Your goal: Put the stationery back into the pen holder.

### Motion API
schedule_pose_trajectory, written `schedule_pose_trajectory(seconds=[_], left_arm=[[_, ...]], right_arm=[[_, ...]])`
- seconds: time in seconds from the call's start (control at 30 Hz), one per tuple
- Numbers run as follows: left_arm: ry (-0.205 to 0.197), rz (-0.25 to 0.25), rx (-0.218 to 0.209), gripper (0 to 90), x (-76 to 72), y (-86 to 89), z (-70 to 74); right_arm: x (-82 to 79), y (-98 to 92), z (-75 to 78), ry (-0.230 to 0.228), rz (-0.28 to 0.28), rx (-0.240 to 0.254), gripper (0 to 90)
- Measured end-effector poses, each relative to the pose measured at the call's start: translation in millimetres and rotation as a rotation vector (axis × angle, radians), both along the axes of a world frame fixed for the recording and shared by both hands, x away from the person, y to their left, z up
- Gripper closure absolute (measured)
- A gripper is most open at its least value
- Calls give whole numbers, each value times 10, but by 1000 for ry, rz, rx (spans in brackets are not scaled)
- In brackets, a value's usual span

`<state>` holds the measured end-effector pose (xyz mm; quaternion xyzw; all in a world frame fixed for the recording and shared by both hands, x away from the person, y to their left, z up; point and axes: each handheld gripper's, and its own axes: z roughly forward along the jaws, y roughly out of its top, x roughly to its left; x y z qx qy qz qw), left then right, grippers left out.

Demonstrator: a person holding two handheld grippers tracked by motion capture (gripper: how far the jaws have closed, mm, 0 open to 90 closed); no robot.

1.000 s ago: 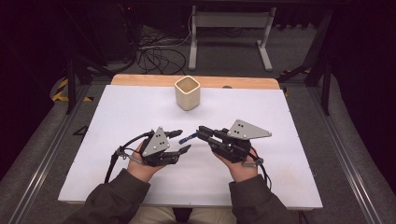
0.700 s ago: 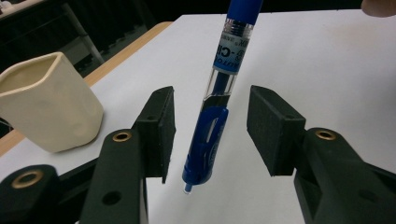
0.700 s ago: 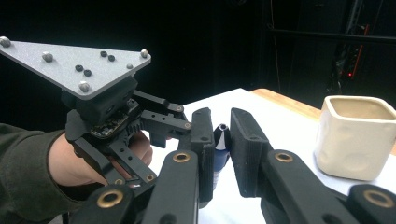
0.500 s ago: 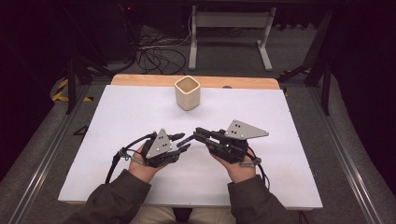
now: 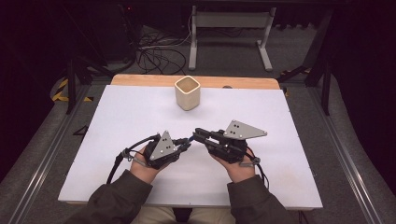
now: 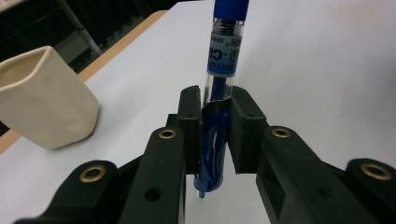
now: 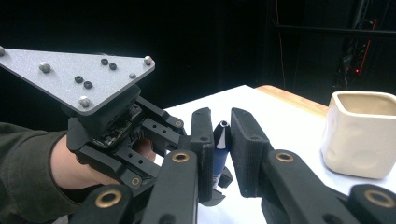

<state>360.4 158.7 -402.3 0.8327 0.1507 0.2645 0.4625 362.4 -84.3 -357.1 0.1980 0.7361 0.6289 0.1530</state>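
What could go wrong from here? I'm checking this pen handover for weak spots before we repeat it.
1. The left gripper clamps the blue pen near one end, so the long free part could pivot or slip.
2. In the right gripper view, the right gripper brackets the pen's tip with a gap on one side; if the left releases before the right shuts, the pen may drop to the table.
3. The cup sits beyond the grippers; a wide swing could tip it.
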Motion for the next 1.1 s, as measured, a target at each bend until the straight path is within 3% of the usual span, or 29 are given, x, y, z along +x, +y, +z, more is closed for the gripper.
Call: schedule_pose_trajectory(seconds=[0.3,0.4,0.67,1.1], left_arm=[[17,0,-10,784,31,-18,-2],[23,-4,-13,784,42,-22,-3],[79,-26,-107,786,87,23,40],[84,-31,-184,787,155,76,140]], right_arm=[[30,-62,-12,-13,-30,-3,728],[36,-102,-1,-18,-43,1,650],[54,-329,43,-26,-79,27,529],[95,-632,63,-22,-171,60,311]])
